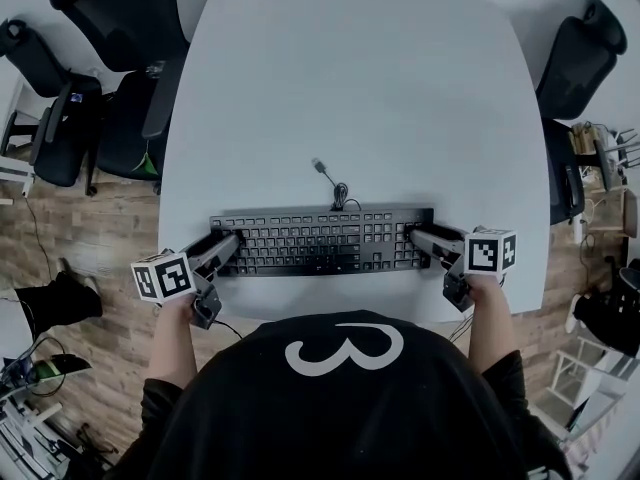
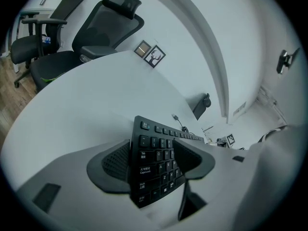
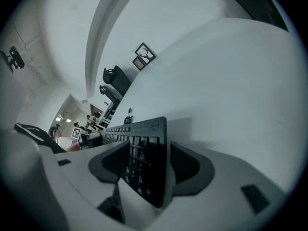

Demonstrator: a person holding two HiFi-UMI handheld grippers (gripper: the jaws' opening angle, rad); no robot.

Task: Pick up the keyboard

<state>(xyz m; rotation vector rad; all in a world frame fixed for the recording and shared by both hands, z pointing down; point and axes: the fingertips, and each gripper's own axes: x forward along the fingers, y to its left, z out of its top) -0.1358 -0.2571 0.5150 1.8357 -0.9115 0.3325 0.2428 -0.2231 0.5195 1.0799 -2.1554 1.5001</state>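
Observation:
A black keyboard lies level along the near edge of the white table, its cable trailing away from me. My left gripper has the keyboard's left end between its jaws, and both pads press on it. At the right end is my right gripper. Its jaws stand wide around that end, with a thin gap between the outer pad and the keyboard's underside.
Black office chairs stand at the table's left and at its right. A framed picture leans at the far side of the table. The floor around the table is wood.

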